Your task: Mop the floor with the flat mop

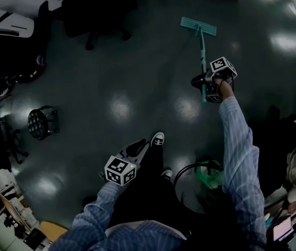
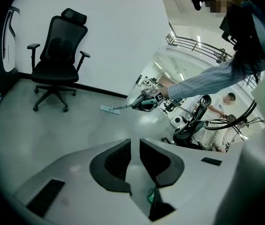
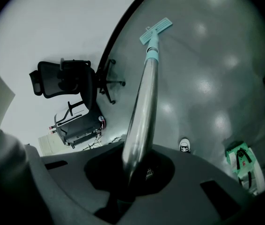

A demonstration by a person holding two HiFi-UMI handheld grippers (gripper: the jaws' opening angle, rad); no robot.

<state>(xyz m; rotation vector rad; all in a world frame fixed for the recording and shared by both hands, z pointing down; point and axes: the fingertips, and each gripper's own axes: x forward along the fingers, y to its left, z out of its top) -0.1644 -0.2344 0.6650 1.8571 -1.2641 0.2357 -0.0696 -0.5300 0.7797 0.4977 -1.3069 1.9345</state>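
The flat mop (image 1: 198,26) is gripped at its handle by the right tool (image 1: 203,84); the left tool (image 1: 137,149) is held empty, slightly parted.

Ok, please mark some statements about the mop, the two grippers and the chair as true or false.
1. The right gripper is shut on the mop handle. True.
2. The left gripper grips the mop handle too. False: its jaws stand slightly apart with nothing between them.
3. The mop head lies flat on the floor. True.
4. The office chair stands on the mop head. False: it stands apart from it, by the wall.
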